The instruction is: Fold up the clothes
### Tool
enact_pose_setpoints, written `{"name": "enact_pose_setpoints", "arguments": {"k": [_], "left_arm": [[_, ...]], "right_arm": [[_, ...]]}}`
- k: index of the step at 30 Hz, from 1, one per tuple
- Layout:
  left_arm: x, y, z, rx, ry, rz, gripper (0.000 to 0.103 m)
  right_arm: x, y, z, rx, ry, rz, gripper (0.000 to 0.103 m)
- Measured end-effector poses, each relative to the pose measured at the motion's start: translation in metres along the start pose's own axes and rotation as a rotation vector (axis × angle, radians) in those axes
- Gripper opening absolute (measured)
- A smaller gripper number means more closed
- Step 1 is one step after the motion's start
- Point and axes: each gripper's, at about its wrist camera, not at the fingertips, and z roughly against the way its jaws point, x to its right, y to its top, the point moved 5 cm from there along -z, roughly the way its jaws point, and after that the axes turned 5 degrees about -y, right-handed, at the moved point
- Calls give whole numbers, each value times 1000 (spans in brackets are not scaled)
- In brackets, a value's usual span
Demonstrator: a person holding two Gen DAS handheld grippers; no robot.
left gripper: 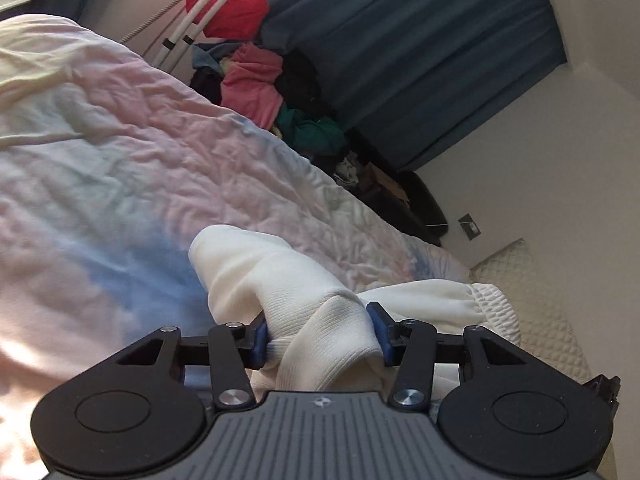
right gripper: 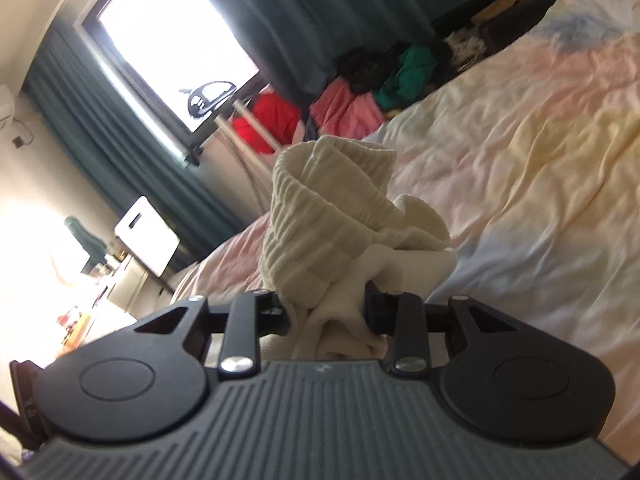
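Observation:
A cream-white ribbed knit garment is held by both grippers above a bed. In the left wrist view my left gripper (left gripper: 320,330) is shut on a bunched fold of the garment (left gripper: 280,276), its blue pads (left gripper: 260,340) pressing the cloth from both sides. In the right wrist view my right gripper (right gripper: 326,312) is shut on another bunch of the garment (right gripper: 328,216), whose ribbed cuff or hem stands up in front of the camera. The cloth hides most of the right gripper's pads.
The bed is covered by a wrinkled pastel pink, blue and yellow sheet (left gripper: 140,160) (right gripper: 520,140). A pile of pink, red, green and dark clothes (left gripper: 272,80) (right gripper: 360,96) lies beyond it by teal curtains (left gripper: 420,48). A white quilted pillow (left gripper: 532,300) lies at right.

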Motion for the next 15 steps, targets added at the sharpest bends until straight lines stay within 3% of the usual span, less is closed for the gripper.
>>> {"name": "enact_pose_setpoints", "arguments": {"k": [8, 10, 13, 15], "left_arm": [[83, 46, -205, -81, -81, -88, 50], [88, 49, -250, -102, -82, -96, 50], [91, 48, -312, -135, -80, -112, 51], [84, 41, -343, -163, -77, -129, 51]], "right_arm": [[111, 137, -35, 86, -109, -139, 35], [137, 162, -49, 109, -136, -157, 35], [175, 177, -71, 137, -175, -154, 35], [201, 169, -86, 134, -188, -167, 35]]}}
